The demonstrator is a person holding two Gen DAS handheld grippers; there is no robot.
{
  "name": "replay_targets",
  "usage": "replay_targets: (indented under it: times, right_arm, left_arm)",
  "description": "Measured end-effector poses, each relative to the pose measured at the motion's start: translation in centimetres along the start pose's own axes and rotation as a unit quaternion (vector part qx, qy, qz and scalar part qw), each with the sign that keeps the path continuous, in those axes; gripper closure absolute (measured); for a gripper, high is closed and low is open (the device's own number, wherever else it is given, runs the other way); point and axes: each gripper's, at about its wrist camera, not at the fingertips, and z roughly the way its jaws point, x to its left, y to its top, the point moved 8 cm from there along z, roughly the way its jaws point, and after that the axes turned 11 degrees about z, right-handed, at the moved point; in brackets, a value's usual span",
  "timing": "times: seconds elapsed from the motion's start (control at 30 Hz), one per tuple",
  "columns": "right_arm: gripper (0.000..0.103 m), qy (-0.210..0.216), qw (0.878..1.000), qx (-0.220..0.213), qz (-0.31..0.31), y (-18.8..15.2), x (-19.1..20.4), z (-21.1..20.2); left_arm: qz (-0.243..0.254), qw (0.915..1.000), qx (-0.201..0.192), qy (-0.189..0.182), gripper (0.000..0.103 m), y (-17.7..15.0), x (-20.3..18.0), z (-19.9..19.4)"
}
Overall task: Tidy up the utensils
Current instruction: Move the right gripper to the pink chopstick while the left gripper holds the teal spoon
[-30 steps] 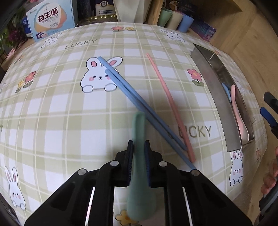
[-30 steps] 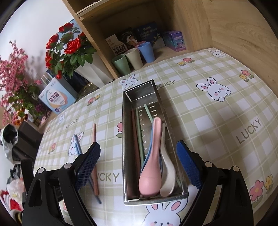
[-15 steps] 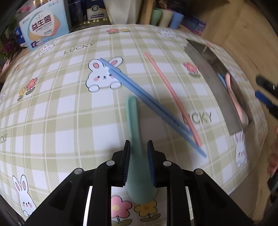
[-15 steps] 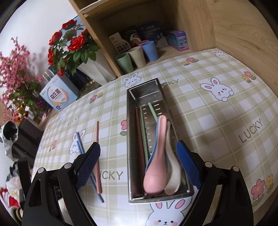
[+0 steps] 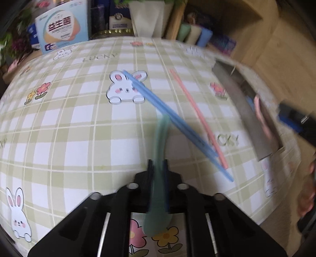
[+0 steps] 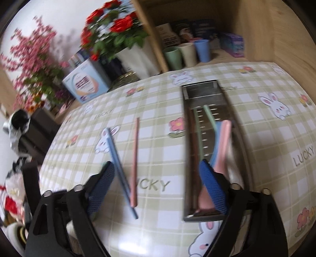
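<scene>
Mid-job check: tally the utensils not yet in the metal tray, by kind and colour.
Blue chopsticks: 2
Pink chopstick: 1
Green spoon, held in the left gripper: 1
Total: 4

Wooden shelf [image 6: 256,29], white wall [image 6: 49,17], daylight.

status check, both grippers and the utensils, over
Left gripper shut on green spoon. Right gripper empty, jaws just been closing, over blue chopsticks and pink chopstick. Metal tray alongside, nothing blocking.
</scene>
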Motion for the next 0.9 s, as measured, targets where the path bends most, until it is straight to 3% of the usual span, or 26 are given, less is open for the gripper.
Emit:
replay_targets:
  times: [0.07,0.17,0.3,0.5,0.9]
  right_arm:
    - [0.052,-0.001,1.000,0.011,-0.013,-0.5,0.7,0.6]
    - [0.060,-0.004,0.999,0.028,-0.028,-1.2,1.6,1.5]
    - [0.061,-0.021,0.998,0.039,-0.036,-1.8,2.3,2.3]
    - [0.061,-0.032,0.998,0.045,-0.041,-2.3,2.9,2.9]
    - [0.061,-0.026,0.996,0.066,-0.049,-3.9,3.1,3.4]
  left_arm:
    - [-0.008,0.9999,-0.006,-0.004,0.097,0.1,0.5,-0.1]
    - [-0.010,0.9998,-0.013,-0.013,0.097,0.0,0.7,-0.1]
    - [-0.006,0.9989,-0.010,-0.046,0.097,-0.4,0.3,-0.1]
    - [0.005,0.9977,0.000,-0.068,0.095,-0.8,-0.1,0.0]
    - [0.022,0.9970,0.011,-0.073,0.094,-1.1,-1.0,0.4]
